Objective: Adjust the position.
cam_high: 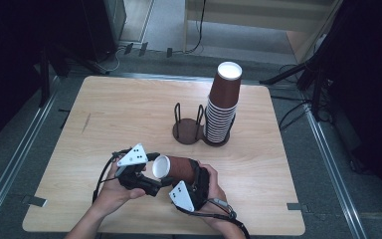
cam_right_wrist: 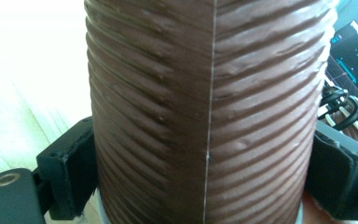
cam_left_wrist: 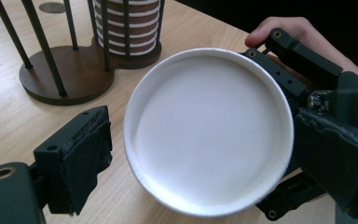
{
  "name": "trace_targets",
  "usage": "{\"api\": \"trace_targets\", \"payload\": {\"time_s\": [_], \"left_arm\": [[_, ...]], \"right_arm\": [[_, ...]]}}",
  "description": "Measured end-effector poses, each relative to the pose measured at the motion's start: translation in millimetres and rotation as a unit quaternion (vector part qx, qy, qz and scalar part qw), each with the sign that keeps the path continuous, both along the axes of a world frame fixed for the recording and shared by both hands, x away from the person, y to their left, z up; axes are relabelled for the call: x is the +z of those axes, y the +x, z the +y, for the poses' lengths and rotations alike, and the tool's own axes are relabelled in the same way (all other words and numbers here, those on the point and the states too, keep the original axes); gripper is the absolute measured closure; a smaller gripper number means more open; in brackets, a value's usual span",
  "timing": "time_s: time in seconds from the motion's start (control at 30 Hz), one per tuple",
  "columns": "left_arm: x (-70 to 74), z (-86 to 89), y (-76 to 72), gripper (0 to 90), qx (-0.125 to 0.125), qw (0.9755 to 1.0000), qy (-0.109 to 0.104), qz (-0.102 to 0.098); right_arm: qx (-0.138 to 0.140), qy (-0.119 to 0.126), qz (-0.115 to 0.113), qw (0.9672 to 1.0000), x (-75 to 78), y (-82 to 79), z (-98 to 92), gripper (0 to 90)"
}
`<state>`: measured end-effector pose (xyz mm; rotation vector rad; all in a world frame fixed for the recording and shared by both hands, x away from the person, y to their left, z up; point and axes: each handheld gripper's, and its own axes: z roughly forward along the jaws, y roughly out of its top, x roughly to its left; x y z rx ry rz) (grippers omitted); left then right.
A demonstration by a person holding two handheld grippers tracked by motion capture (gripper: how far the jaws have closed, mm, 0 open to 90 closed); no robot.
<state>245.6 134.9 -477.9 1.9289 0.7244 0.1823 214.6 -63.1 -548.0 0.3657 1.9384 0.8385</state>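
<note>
A brown ribbed paper cup lies on its side above the table's front, its white round end turned to my left gripper. My right gripper is shut on the cup's brown wall, one pad against each side. My left gripper faces that white end with a jaw on either side of the rim. In the left gripper view, its left pad stands clear of the rim, while the right pad sits at the rim's edge. Both grippers are held close together by the person's hands.
A tall stack of upturned brown cups stands in one half of a dark double rod holder at the table's middle right; the other half has nothing in it. The wooden table is bare to the left and behind.
</note>
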Motion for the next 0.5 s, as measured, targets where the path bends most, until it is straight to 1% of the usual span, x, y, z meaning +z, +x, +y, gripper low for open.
{"api": "trace_targets", "payload": {"time_s": [0.07, 0.13, 0.2, 0.27, 0.3, 0.33, 0.37, 0.43, 0.5], "left_arm": [[-0.1, -0.5, 0.1, 8.6, -0.001, 1.0000, 0.002, 0.003], [0.1, -1.5, 0.2, 12.9, 0.001, 1.0000, 0.002, 0.004], [0.0, -2.9, -0.2, 15.5, -0.006, 0.9999, -0.001, 0.008], [0.2, -4.6, -1.5, 21.2, -0.009, 0.9999, 0.002, 0.005], [0.5, -4.9, -2.0, 21.4, -0.009, 0.9999, 0.004, 0.003], [0.8, -4.9, -2.3, 21.9, -0.011, 0.9999, -0.002, 0.004], [1.2, -4.6, -2.2, 22.7, -0.011, 0.9999, -0.004, 0.006], [2.2, -4.5, -2.0, 23.1, -0.008, 0.9999, -0.005, 0.010], [2.7, -4.3, -1.9, 23.5, -0.009, 0.9998, -0.006, 0.014]], "right_arm": [[0.004, -0.005, -0.004, 1.0000, -0.1, -0.3, 0.1, 9.5], [0.007, -0.012, -0.012, 0.9998, 0.3, -0.6, -0.2, 9.5], [0.012, -0.018, -0.017, 0.9996, 1.2, -1.4, -1.1, 9.5], [0.017, -0.028, -0.023, 0.9992, 2.0, -2.1, -1.6, 9.4], [0.017, -0.030, -0.024, 0.9991, 2.1, -2.5, -1.3, 9.3], [0.016, -0.031, -0.025, 0.9991, 2.1, -2.4, -1.4, 9.1], [0.014, -0.031, -0.020, 0.9992, 2.7, -1.8, -1.7, 8.7], [0.011, -0.025, -0.018, 0.9995, 3.0, -1.1, -1.4, 7.9], [0.011, -0.021, -0.010, 0.9997, 4.3, -1.2, -1.5, 7.4]]}}
